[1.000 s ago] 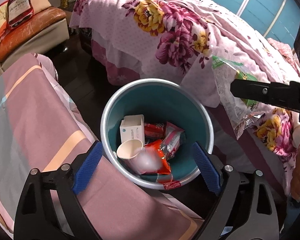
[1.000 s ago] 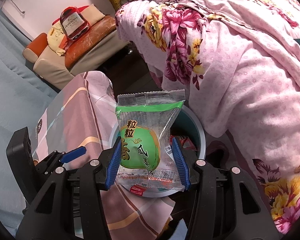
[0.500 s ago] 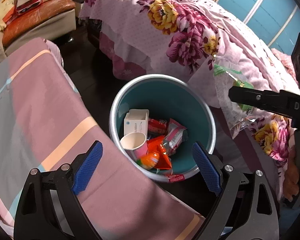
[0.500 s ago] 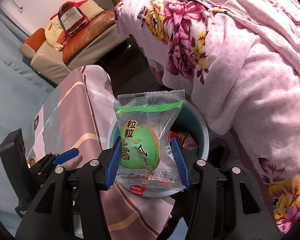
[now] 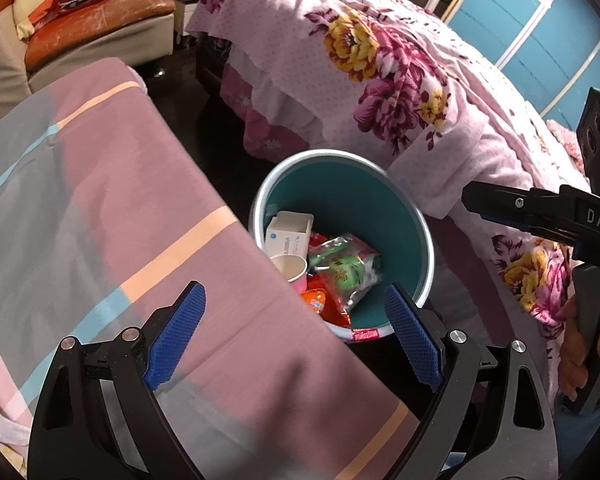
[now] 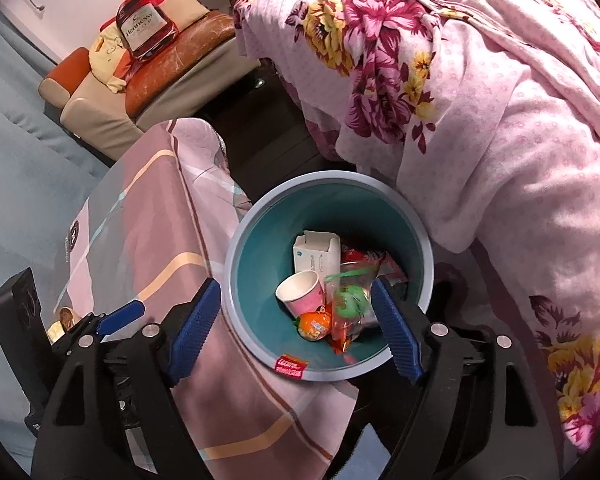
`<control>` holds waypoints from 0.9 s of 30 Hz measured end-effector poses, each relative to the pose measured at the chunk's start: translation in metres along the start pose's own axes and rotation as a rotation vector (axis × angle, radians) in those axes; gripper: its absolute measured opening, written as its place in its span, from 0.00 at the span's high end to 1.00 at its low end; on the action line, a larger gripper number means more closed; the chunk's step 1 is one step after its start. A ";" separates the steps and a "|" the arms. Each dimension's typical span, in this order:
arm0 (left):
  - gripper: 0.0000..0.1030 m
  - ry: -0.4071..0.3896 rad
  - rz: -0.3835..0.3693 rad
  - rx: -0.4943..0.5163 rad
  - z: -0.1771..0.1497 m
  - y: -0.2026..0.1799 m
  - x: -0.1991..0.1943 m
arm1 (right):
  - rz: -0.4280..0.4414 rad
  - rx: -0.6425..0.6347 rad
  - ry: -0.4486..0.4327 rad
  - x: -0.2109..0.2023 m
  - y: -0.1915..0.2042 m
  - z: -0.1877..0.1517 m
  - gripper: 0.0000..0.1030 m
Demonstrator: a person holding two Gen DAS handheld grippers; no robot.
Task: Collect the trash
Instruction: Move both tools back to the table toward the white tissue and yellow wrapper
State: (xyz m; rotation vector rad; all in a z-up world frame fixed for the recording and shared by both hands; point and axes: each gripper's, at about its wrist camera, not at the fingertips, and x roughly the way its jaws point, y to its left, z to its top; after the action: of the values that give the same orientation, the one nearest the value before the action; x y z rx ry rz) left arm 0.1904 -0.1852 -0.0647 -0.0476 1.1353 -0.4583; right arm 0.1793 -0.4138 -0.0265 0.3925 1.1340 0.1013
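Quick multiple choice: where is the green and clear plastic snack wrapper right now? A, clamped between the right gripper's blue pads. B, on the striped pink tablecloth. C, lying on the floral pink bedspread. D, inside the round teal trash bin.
D: the green and clear plastic snack wrapper lies inside the round teal trash bin on the other rubbish, while the right gripper, whose jaws have just been opening, holds nothing.

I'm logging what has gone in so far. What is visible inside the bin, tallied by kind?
Teal bin contents visible:
White carton: 1
Pink paper cup: 1
Green snack packet: 1
Red wrapper: 1
Orange wrapper: 1
Total: 5; anything beneath is hidden.
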 end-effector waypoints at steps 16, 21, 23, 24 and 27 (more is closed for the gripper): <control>0.11 -0.088 0.022 -0.069 -0.039 0.040 -0.063 | 0.016 -0.081 0.027 -0.013 0.060 -0.030 0.24; 0.11 -0.121 0.041 -0.106 -0.056 0.062 -0.087 | 0.039 -0.122 0.043 -0.013 0.089 -0.041 0.24; 0.11 -0.133 0.053 -0.127 -0.065 0.074 -0.097 | 0.044 -0.148 0.052 -0.012 0.103 -0.045 0.24; 0.11 -0.139 0.060 -0.135 -0.069 0.079 -0.102 | 0.049 -0.163 0.058 -0.010 0.111 -0.048 0.24; 0.11 -0.158 0.082 -0.168 -0.083 0.100 -0.118 | 0.058 -0.211 0.080 -0.005 0.137 -0.056 0.24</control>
State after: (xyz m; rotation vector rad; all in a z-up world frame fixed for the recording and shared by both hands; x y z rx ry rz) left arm 0.1104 -0.0343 -0.0256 -0.1805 1.0136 -0.2799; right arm 0.1427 -0.2737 0.0065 0.2349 1.1774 0.2878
